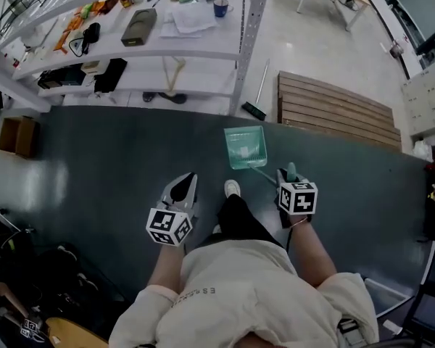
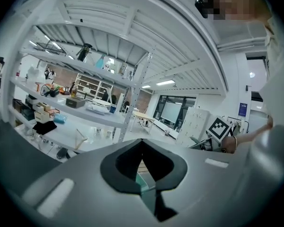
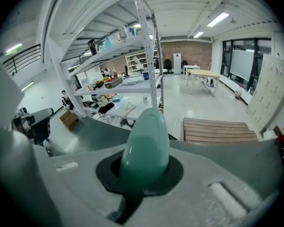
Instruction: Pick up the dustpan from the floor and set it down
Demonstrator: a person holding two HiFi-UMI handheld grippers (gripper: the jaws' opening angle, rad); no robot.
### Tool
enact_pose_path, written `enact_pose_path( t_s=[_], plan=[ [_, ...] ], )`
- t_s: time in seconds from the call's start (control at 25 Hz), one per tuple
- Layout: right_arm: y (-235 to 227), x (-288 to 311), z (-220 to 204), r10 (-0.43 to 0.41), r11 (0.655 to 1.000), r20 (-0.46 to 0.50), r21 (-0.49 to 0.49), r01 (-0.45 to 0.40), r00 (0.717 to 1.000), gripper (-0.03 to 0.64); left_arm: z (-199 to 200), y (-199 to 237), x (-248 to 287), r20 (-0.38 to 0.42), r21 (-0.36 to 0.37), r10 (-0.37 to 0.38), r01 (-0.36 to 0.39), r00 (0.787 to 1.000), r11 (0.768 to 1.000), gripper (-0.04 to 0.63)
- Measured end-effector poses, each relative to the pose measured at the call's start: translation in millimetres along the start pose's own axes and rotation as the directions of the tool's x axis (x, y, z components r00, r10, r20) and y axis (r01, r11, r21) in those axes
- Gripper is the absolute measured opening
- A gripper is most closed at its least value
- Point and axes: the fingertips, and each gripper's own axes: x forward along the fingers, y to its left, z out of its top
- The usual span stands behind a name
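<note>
Dustpan (image 1: 245, 147) – green, clamped by its handle (image 3: 144, 145) in the closed right gripper (image 1: 286, 180). Its pan end points toward the shelf rack (image 1: 250, 42), over the dark mat (image 1: 116, 151) in front of that rack.
Left gripper (image 1: 185, 183) – jaws together, nothing between them, also in front of the rack.

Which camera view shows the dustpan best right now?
The head view: the whole green dustpan shows, scoop and handle. The right gripper view shows only its handle end held in the right tongs; the left gripper view shows just a green sliver.
</note>
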Motion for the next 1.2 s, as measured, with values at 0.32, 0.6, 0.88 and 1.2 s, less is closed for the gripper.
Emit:
enact_pose_path(
  t_s=[0.32,0.6,0.88,1.2],
  plan=[
    [8,-34,-36,-0.029,0.999,0.008,-0.035,0.029,1.0,-0.009,10,-10,-45,0.063,0.029,0.017,-0.019,0.998,0.999,0.017],
    [-3,-36,-51,-0.023,0.999,-0.021,-0.027,0.022,1.0,-0.009,3,-11,-44,0.052,0.018,0.037,-0.038,0.998,0.999,0.017],
    [-18,-13,-40,-0.016,1.0,-0.065,-0.015,0.015,0.998,-0.008,5,-6,-11,0.03,0.007,0.038,-0.039,0.999,0.999,0.017],
    [-36,60,-5,-0.002,1.0,-0.149,-0.017,-0.001,0.989,-0.008,7,33,59,-0.021,-0.035,0.08,-0.081,0.997,0.996,0.017]
  ],
)
